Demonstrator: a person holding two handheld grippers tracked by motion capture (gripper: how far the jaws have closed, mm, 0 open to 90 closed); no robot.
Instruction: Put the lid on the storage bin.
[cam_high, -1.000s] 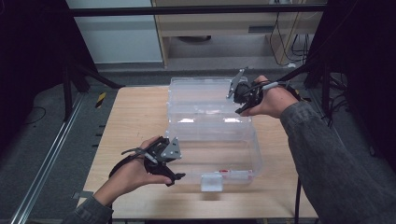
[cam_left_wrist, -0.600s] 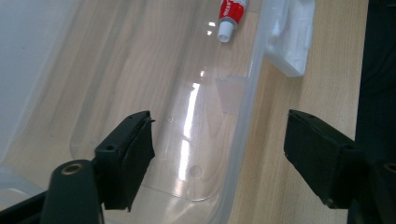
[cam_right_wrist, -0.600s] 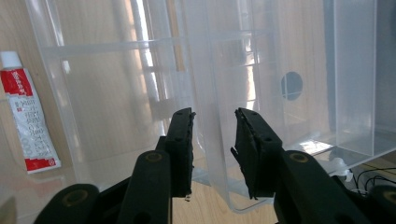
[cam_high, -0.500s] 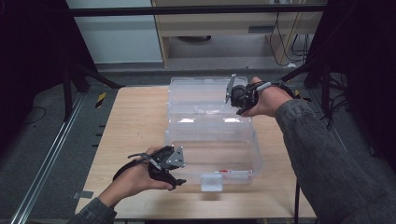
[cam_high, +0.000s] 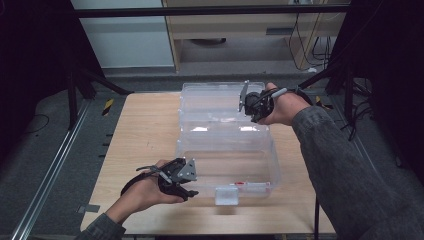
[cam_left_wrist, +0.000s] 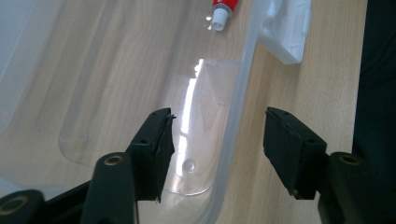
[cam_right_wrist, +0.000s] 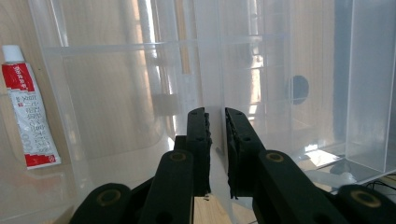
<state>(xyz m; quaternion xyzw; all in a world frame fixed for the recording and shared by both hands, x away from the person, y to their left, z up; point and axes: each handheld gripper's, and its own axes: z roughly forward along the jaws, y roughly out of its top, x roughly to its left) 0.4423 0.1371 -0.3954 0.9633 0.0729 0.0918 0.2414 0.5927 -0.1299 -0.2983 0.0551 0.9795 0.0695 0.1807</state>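
My light wooden bench (cam_high: 145, 130) has bare room at nine o'clock. The clear plastic lidded box (cam_high: 227, 165) sits centre. My right gripper (cam_high: 250, 102) pinches its raised lid at one o'clock; my left gripper (cam_left_wrist: 217, 140) straddles the rim, wide open. A red-and-white tube (cam_right_wrist: 29, 114) lies inside.

A: Left tool (cam_left_wrist: 217, 140)?
B: Jaws spread wide, straddling the near wall of the clear plastic box (cam_left_wrist: 233, 121). Left jaw sits inside the box, right jaw outside over the wooden worktop (cam_left_wrist: 280, 79). Neither touches the wall.
A: Anything in the box?
B: Red-and-white tube (cam_left_wrist: 222, 10), white cap, at the top edge. White latch (cam_left_wrist: 287, 30) on the box's outer side, top right.
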